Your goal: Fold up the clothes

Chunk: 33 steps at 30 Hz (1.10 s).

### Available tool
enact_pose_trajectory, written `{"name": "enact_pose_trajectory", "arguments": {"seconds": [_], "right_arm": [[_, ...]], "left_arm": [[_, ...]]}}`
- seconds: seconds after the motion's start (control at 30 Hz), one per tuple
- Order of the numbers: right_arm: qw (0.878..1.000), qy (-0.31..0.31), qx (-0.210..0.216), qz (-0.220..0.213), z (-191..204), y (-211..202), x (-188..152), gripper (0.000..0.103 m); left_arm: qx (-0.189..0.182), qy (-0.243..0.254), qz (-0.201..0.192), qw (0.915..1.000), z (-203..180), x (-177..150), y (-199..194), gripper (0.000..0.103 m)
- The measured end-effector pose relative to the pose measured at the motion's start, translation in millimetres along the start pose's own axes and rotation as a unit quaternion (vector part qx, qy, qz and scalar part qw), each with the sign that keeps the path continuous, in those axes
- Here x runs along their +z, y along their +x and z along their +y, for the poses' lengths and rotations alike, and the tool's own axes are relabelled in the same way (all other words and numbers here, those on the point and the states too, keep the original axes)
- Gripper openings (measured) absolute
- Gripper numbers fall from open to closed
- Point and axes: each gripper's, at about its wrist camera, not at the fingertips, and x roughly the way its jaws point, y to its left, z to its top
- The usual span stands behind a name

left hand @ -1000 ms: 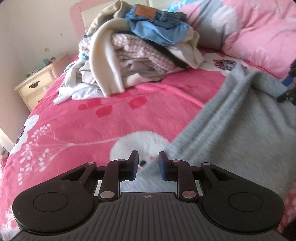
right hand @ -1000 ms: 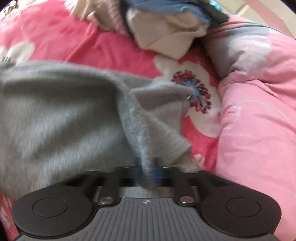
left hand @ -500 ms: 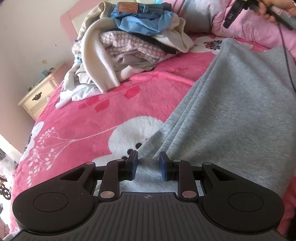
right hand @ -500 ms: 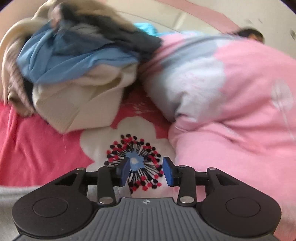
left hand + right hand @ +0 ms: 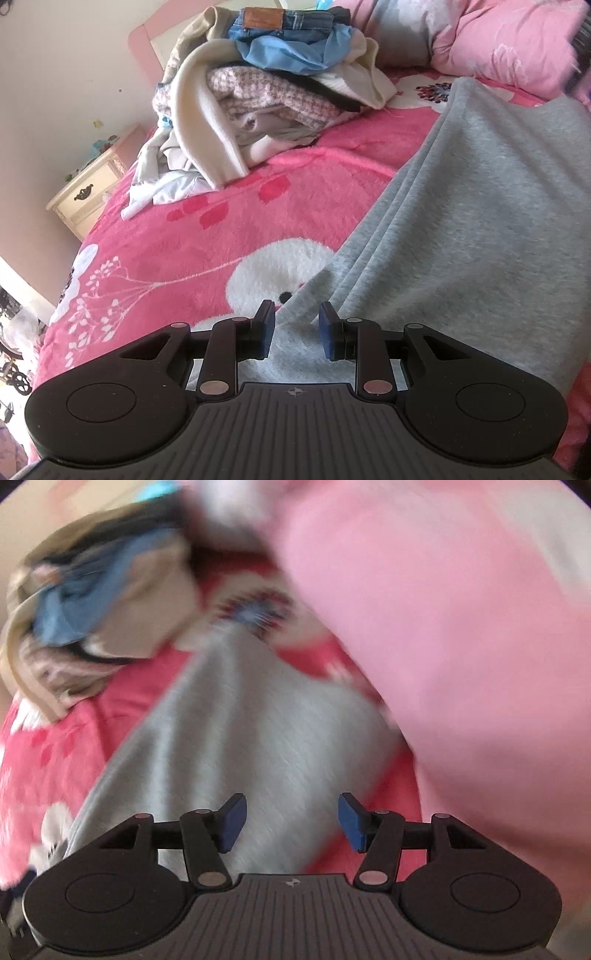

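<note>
Left wrist view: grey garment lengthwise toward pillows, left gripper fingers apart, pinching nothing.

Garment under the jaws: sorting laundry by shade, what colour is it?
Plain heather grey garment, clearest in the left wrist view.

Grey knit garment lies flat on the pink bed, its left edge in layered folds.
</note>
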Motion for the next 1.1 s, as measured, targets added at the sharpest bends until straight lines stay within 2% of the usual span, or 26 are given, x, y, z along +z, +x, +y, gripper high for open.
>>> {"name": "enact_pose_trajectory", "arguments": {"seconds": [0.13, 0.23, 0.3, 0.33, 0.37, 0.4, 0.43, 0.47, 0.53, 0.6, 0.67, 0.77, 0.8, 0.87, 0.9, 0.93, 0.97, 1.1], "right_arm": [[0.992, 0.116, -0.014, -0.052, -23, 16, -6, 0.058], [0.975, 0.214, -0.011, -0.053, -42, 38, -11, 0.058], [0.963, 0.263, 0.006, -0.064, -51, 44, -17, 0.060], [0.956, 0.283, 0.015, -0.071, -54, 46, -19, 0.055], [0.954, 0.288, 0.030, -0.081, -55, 44, -20, 0.028], [0.952, 0.288, 0.055, -0.088, -54, 41, -21, 0.010], [0.951, 0.285, 0.078, -0.094, -52, 37, -20, 0.009], [0.955, 0.264, 0.080, -0.110, -44, 26, -18, 0.009], [0.969, 0.169, 0.072, -0.166, -17, -7, -12, 0.008], [0.971, 0.068, 0.040, -0.226, 12, -40, -14, 0.008], [0.968, 0.022, -0.004, -0.249, 25, -51, -21, 0.008], [0.975, 0.028, -0.075, -0.206, 14, -16, -24, 0.009], [0.980, 0.038, -0.093, -0.174, 5, 6, -24, 0.009], [0.983, 0.082, -0.100, -0.129, -14, 35, -31, 0.020], [0.981, 0.093, -0.094, -0.142, -18, 32, -34, 0.025], [0.980, 0.085, -0.099, -0.151, -17, 27, -35, 0.039], [0.979, 0.071, -0.111, -0.158, -16, 21, -37, 0.044], [0.980, 0.006, -0.125, -0.156, -16, -6, -53, 0.044]], "left_arm": [[0.009, 0.004, 0.024, 0.9997, -4, -3, -1, 0.028], [0.011, -0.008, 0.040, 0.9991, -3, -9, -4, 0.028], [0.011, -0.024, 0.054, 0.9982, -1, -15, -5, 0.028], [0.008, -0.036, 0.059, 0.9975, 2, -18, -4, 0.028], [0.005, -0.049, 0.065, 0.9967, 5, -21, -3, 0.028], [0.001, -0.061, 0.070, 0.9956, 8, -24, -2, 0.028], [-0.002, -0.074, 0.076, 0.9944, 10, -28, -1, 0.029], [-0.005, -0.085, 0.078, 0.9933, 13, -29, 0, 0.029], [-0.012, -0.106, 0.080, 0.9911, 19, -30, 1, 0.030], [-0.013, -0.110, 0.081, 0.9905, 21, -29, 2, 0.031], [-0.014, -0.112, 0.083, 0.9902, 24, -28, 2, 0.031], [-0.013, -0.100, 0.080, 0.9917, 22, -28, 2, 0.031], [-0.012, -0.095, 0.079, 0.9923, 22, -28, 2, 0.031], [-0.015, -0.090, 0.078, 0.9927, 22, -28, 4, 0.031], [-0.017, -0.089, 0.079, 0.9927, 22, -28, 5, 0.031], [-0.019, -0.086, 0.079, 0.9930, 22, -28, 6, 0.031], [-0.019, -0.082, 0.078, 0.9934, 23, -28, 7, 0.031], [-0.015, -0.074, 0.072, 0.9946, 23, -30, 10, 0.032]]}}
